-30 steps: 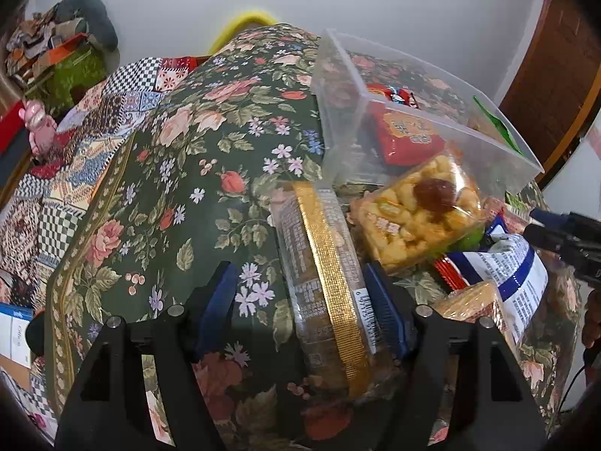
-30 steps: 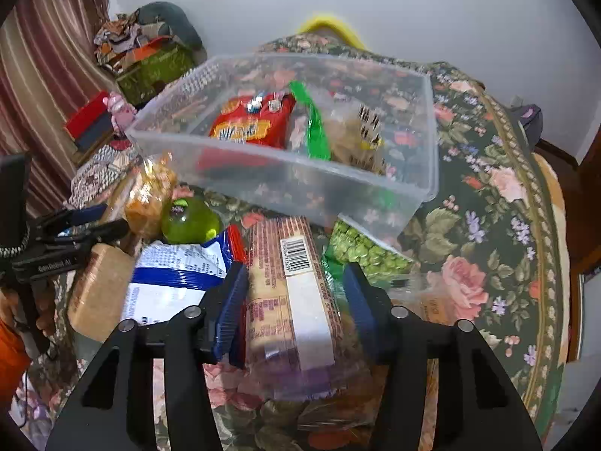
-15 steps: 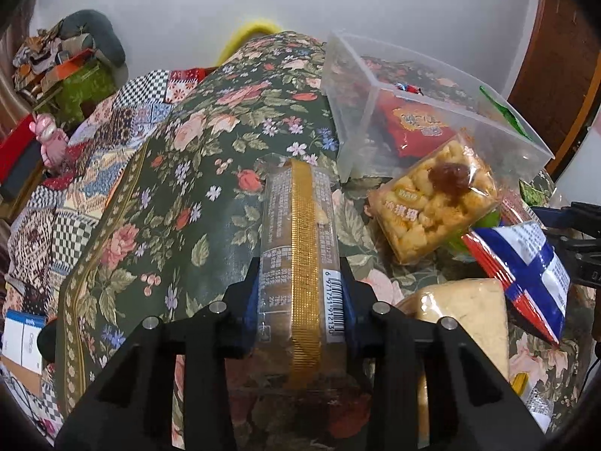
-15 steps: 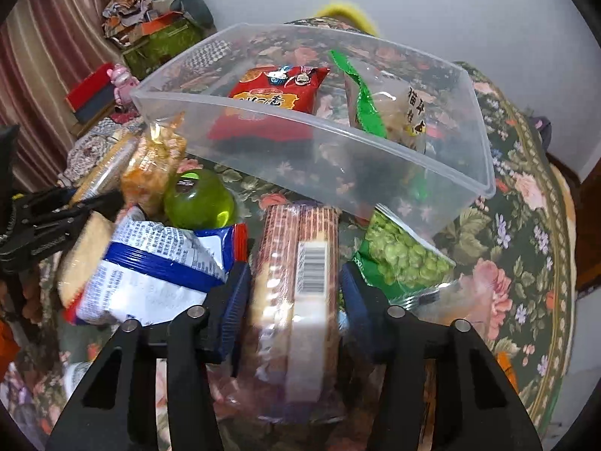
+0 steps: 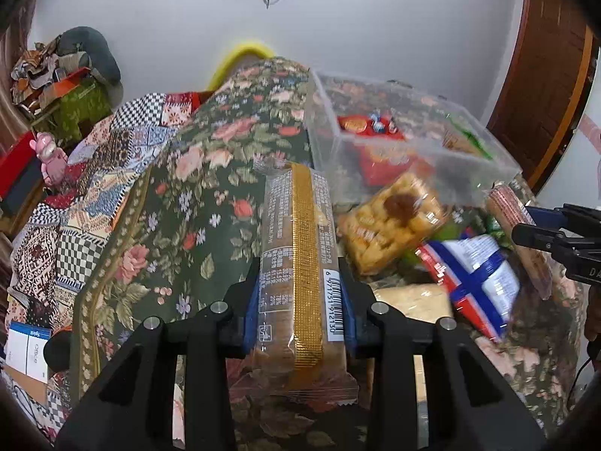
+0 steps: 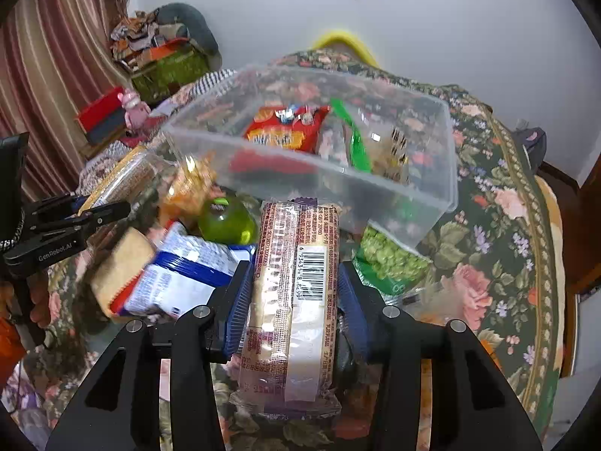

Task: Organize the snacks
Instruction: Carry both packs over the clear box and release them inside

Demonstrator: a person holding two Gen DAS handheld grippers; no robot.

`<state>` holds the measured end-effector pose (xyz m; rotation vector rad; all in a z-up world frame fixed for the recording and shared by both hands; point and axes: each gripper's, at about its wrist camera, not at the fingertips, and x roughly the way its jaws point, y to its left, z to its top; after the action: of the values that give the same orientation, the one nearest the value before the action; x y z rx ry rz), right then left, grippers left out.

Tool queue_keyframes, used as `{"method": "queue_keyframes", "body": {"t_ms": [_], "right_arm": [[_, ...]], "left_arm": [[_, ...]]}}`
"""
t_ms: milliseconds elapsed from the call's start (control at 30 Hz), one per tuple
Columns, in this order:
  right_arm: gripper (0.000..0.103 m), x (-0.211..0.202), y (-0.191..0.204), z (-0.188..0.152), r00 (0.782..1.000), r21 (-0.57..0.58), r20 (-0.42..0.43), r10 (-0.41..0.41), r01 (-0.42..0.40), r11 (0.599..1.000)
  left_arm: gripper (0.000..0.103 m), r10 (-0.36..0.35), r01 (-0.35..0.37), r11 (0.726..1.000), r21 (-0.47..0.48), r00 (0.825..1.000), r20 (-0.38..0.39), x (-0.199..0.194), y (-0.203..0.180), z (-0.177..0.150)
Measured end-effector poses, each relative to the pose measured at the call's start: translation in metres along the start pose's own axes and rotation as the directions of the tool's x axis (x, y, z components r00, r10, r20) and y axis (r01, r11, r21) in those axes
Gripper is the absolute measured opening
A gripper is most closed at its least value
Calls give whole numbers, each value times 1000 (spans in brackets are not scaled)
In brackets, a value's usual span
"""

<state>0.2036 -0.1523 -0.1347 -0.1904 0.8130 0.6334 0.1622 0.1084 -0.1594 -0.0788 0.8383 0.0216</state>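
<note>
My left gripper [image 5: 298,300] is shut on a long biscuit pack with a gold stripe [image 5: 300,233], held above the floral tablecloth, left of the clear plastic bin [image 5: 323,127]. My right gripper [image 6: 296,285] is shut on a pink-brown wafer pack with a barcode [image 6: 296,263], lifted just before the bin's near wall [image 6: 338,184]. The bin holds a red snack bag [image 6: 285,131] and a green-edged packet [image 6: 353,139]. The left gripper shows in the right wrist view [image 6: 112,206]; the right gripper shows in the left wrist view [image 5: 526,221].
Loose snacks lie on the table before the bin: a yellow puffed-snack pack [image 5: 394,221], a blue-and-white bag [image 6: 188,270], a green jelly cup [image 6: 225,221], a green pea pack [image 6: 390,255], a beige pack [image 6: 124,259]. Patchwork cloth and clutter sit left of the table.
Both grippers have closed on their packs and lifted them off the table. The bin looks farther and lower in both views.
</note>
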Motion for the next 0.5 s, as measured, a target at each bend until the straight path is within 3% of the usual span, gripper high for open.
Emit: {"method": "queue_keyframes", "body": {"t_ms": [500], "right_arm": [[43,-45,-10,38,985,20,164,-52,49,999]], "left_arm": [[35,-51,48,999,24,991,127,-41,-29,54]]}}
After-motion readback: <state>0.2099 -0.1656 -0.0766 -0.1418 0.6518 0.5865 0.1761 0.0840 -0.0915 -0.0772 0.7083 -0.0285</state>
